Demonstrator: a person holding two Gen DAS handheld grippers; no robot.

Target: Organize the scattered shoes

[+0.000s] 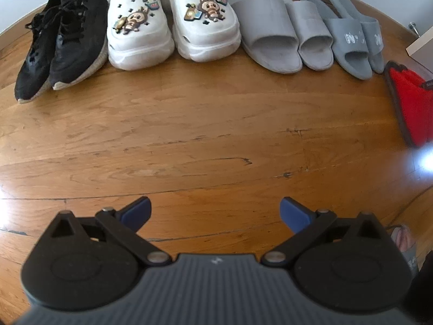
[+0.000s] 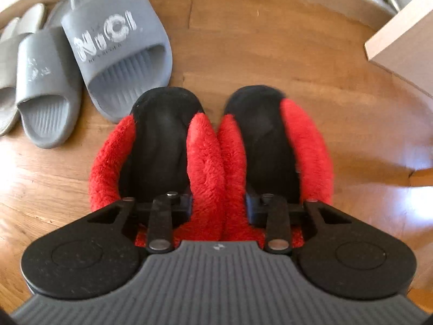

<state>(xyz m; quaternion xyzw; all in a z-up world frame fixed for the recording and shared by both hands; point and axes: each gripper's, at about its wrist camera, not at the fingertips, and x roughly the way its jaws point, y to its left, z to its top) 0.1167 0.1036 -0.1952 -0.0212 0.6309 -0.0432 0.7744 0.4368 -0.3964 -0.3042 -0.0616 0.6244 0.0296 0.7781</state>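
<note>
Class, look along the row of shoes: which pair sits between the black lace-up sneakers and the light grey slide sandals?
The white clogs with cartoon charms, seen in the left wrist view.

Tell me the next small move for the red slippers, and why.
Probably carry the red slippers a little toward the wall, level with the grey slides. The right gripper pinches their touching inner edges, and they sit short of the row's line beside the slides.
</note>
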